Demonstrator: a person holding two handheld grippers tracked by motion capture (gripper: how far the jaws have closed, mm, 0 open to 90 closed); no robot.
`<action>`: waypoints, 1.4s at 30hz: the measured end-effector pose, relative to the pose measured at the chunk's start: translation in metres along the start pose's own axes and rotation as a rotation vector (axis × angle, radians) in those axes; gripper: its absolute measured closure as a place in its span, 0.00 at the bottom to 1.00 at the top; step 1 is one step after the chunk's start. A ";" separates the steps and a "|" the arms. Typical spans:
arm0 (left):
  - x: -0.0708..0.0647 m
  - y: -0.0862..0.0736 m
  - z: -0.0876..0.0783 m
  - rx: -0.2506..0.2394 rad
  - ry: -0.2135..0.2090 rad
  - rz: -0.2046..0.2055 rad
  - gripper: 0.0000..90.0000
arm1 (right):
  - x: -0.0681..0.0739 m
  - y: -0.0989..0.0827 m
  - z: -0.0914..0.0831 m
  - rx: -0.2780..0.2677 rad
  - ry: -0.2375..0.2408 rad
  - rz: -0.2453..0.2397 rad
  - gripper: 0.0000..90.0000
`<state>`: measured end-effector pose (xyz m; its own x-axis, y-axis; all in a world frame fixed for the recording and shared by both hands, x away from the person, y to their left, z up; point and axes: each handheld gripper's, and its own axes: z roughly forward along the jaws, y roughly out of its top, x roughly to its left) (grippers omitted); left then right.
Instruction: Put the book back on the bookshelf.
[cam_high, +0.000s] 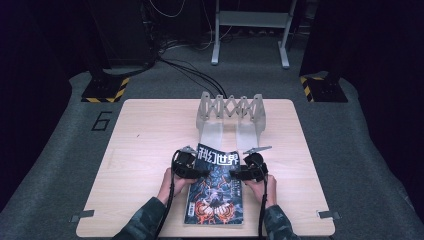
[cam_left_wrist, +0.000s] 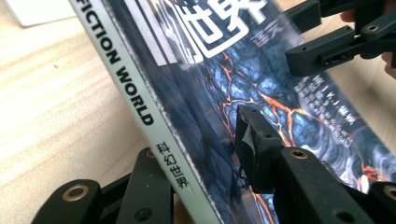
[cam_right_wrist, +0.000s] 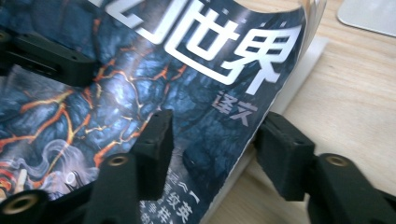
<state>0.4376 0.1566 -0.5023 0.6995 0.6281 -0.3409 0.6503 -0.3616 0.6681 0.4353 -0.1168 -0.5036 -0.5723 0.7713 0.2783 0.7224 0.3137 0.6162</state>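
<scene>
High view: the magazine (cam_high: 216, 187) lies on the bench (cam_high: 140, 150) between both claws, its far end lifted. Left claw (cam_high: 199, 171) pinches the spine edge, one jaw on the cover, the other beneath. Right claw (cam_high: 239, 174) stands part open astride the opposite edge, one jaw over the cover, the other just outside, neither pressing. A rack (cam_high: 230, 117) stands beyond them.

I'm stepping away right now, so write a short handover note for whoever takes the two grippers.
Left gripper: jaws straddle the spine edge of the magazine, one under, one on the cover; looks clamped.
Right gripper: jaws stand apart at the magazine's open edge, cover lifting there.
Magazine: near edge of the table, closed, far end raised.
Folding rack: empty behind it.
Left: likely lifting the magazine toward the rack.
</scene>
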 end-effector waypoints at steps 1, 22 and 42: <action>-0.001 0.000 -0.001 -0.019 -0.005 0.008 0.77 | -0.003 0.000 0.000 0.026 0.010 0.018 0.45; -0.018 -0.005 -0.021 -0.157 -0.039 0.097 0.83 | -0.020 0.011 0.007 0.021 0.119 0.045 0.34; -0.013 0.007 -0.025 -0.074 -0.084 0.142 0.81 | -0.025 0.009 -0.003 -0.054 0.158 0.098 0.62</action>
<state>0.4257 0.1635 -0.4763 0.8067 0.5140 -0.2917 0.5221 -0.3884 0.7594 0.4548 -0.1348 -0.5034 -0.5574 0.6991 0.4480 0.7581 0.2084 0.6180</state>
